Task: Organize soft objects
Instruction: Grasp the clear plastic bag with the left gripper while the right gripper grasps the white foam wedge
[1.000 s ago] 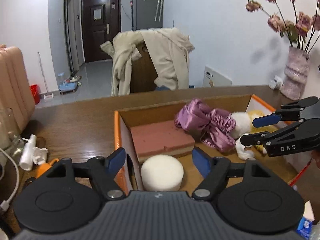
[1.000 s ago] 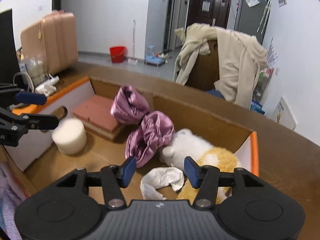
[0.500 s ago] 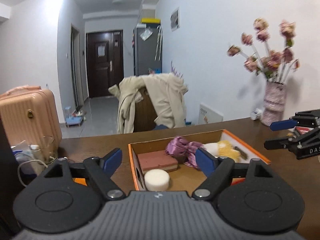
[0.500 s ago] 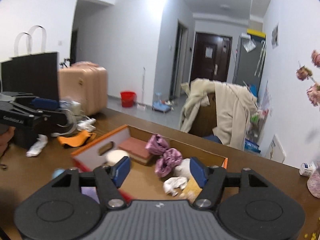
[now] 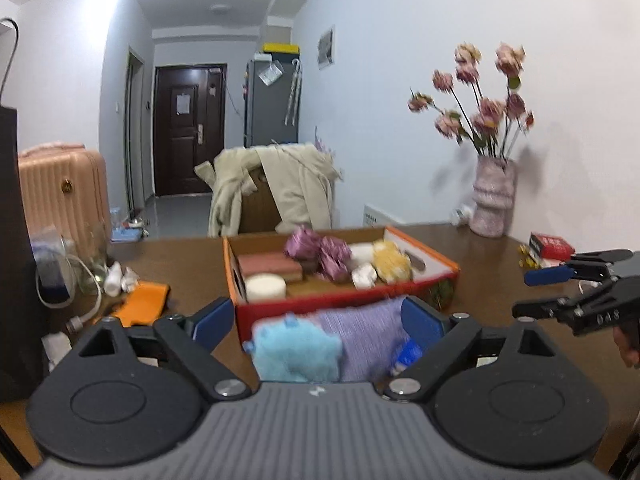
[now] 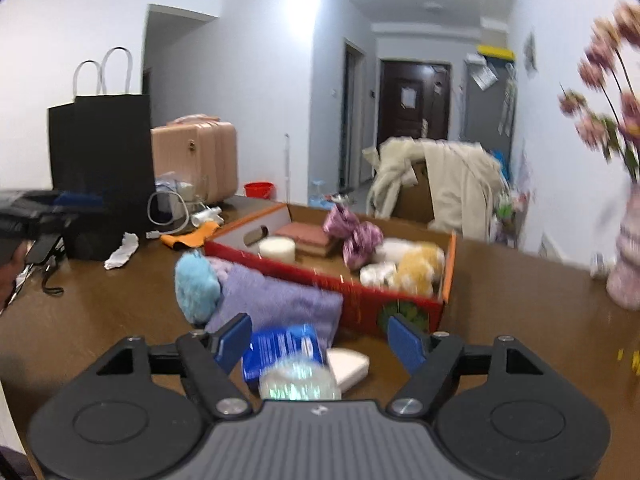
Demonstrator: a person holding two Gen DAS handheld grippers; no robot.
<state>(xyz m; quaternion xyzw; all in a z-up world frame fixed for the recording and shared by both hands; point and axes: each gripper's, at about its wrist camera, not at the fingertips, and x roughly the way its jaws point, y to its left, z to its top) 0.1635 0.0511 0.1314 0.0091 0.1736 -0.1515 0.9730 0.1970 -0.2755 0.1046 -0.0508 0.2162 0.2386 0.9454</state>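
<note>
Both grippers were held back from the cardboard box [image 5: 420, 250], w/ nothing between the fingers of either one. The left gripper [image 5: 318, 318] had its jaws wide and opening further; the right gripper [image 6: 320, 338] was also opening, jaws apart and gripping nothing.

The box sat on the brown wooden table [image 5: 192, 264], red-and-orange outside, plain cardboard inside. In it, from the left wrist view: a white round sponge [image 5: 266, 287] at the near left corner, a pink block sponge [image 5: 269, 265] just behind it, a crumpled purple satin cloth [image 5: 320, 251] in the middle, a yellow-and-white plush toy [image 5: 390, 262] toward the right, and a small white rag [image 5: 365, 274] beside the plush.

Outside the box, touching or just beside its near wall, lay a lavender towel [image 6: 276, 300] w/ a fluffy light-blue plush [image 6: 198, 286] resting against its left end. Nearer the right gripper: a blue packet [image 6: 282, 348], a white soap-like bar [image 6: 347, 366], and something shiny and blurred, couldn't tell what.

Off to the right stood a pink vase [image 5: 493, 200] of dried flowers. An orange cloth [image 5: 144, 300] lay left of the box, a black paper bag [image 6: 102, 160] beyond it.
</note>
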